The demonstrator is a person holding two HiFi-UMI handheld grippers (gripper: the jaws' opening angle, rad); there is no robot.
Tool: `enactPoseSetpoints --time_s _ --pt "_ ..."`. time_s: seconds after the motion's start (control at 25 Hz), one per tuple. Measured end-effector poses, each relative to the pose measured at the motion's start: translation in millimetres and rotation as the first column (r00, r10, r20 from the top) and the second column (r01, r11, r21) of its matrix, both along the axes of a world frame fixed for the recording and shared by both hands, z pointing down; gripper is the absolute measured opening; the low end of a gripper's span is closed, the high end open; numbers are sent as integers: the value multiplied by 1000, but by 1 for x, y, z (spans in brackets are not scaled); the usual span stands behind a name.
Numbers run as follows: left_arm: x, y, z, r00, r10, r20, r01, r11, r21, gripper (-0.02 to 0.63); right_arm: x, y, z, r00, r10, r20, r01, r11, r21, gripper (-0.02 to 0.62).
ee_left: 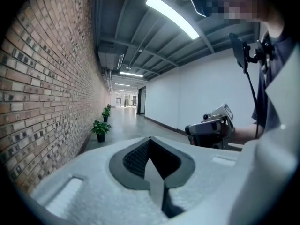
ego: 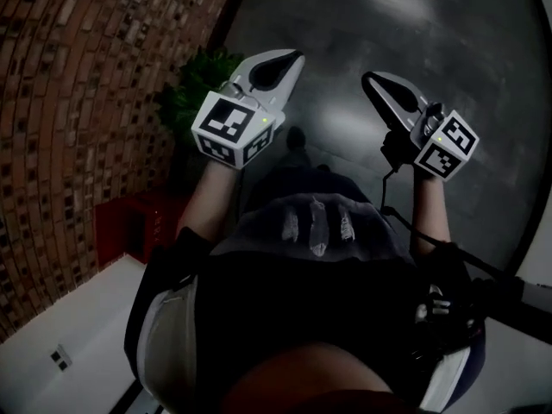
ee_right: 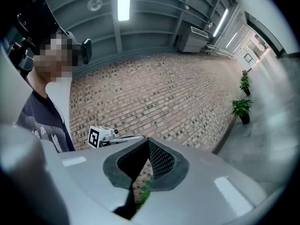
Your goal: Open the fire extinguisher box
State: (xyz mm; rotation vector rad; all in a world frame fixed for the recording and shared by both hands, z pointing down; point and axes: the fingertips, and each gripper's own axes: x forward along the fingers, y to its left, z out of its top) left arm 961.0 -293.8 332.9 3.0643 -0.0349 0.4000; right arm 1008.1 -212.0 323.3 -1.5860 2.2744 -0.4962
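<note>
A: Brick wall (ego: 60, 102) at left, grey floor (ego: 414, 50) running ahead. Where to look for the box?

B: Low against that wall, lower left in the head view: red box (ego: 129, 227), probably the one wanted, nearer than the plant (ego: 198, 80). Well apart from both grippers.

A: Jaws?

B: Left gripper (ego: 289, 59) pressed together, nothing between. Right gripper (ego: 373, 80) likewise closed and empty, only a sliver of wall and plant showing past the pads.

A: Best way to manage the approach?

B: Turn left toward the wall, crouch, get the box square in view before reaching. Part one pair of jaws early, ready for a door edge or handle. Keep clear of the plant.

A: Anything hidden?

B: Most of the box: dim, right side lost behind the left arm, no door, latch or handle to be made out. Absent from both gripper views
</note>
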Motion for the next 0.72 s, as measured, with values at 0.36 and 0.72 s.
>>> enactPoseSetpoints --time_s 0.36,0.72 --pt "2 -90 13 999 -35 2 35 998 -55 0 8 -88 1 1000 -23 -12 22 999 -36 0" --pt "-16 -164 23 993 -115 -33 112 990 -82 0 -10 -174 11 986 -162 -50 156 982 -102 0"
